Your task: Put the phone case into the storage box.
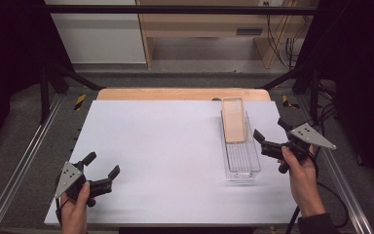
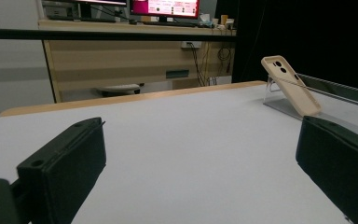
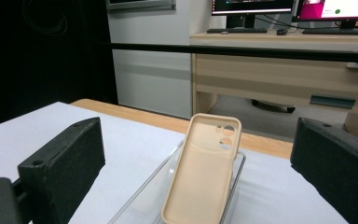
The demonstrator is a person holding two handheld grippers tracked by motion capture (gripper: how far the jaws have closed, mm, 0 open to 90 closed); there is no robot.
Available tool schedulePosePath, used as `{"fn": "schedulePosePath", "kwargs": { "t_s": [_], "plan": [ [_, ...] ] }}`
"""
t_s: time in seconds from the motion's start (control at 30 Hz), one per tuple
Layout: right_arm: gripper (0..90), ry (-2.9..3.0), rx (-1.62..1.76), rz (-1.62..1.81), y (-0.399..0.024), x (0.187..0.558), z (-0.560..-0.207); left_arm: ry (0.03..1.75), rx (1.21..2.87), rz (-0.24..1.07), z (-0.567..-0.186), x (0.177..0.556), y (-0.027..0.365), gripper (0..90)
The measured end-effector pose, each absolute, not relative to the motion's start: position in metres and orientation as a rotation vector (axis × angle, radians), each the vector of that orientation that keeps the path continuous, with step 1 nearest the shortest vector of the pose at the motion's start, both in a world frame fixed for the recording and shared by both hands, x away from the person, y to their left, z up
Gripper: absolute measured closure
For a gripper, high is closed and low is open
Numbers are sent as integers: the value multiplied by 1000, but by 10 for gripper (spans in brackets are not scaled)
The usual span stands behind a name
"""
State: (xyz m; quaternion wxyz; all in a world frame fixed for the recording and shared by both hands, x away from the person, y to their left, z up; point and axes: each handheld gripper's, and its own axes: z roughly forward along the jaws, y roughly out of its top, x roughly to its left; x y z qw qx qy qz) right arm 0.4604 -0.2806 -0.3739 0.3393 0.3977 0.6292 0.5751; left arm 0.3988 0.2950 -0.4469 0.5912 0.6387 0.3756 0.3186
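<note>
A beige phone case [image 1: 234, 120] [image 2: 291, 85] [image 3: 202, 173] leans tilted inside a long clear plastic tray [image 1: 242, 156] [image 3: 140, 200] on the right side of the white table [image 1: 160, 146], its top resting on the tray's far end. My right gripper [image 1: 269, 132] [image 3: 200, 186] is open, held just right of the tray, with the case straight ahead between its jaws but apart from them. Near the table's front left corner my left gripper [image 1: 101, 164] [image 2: 200, 186] is open with nothing between its jaws.
A wooden strip [image 1: 182, 94] borders the table's far edge. Metal rails [image 1: 24, 165] run along both sides, with black frame posts behind. A desk [image 3: 279, 60] with monitors stands beyond the table.
</note>
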Motion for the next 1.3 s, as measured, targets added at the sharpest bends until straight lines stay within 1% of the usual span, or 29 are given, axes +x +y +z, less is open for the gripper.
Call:
{"fn": "schedulePosePath", "kwargs": {
  "t_s": [0.57, 1.3],
  "plan": [
    [32, 1624, 1034, 1493, -297, 439, -399, 868, 1488, 738, -448, 395, 290, 13],
    [29, 1650, 1044, 1513, -308, 416, -427, 857, 1499, 739, -448, 390, 290, 12]
  ]
}}
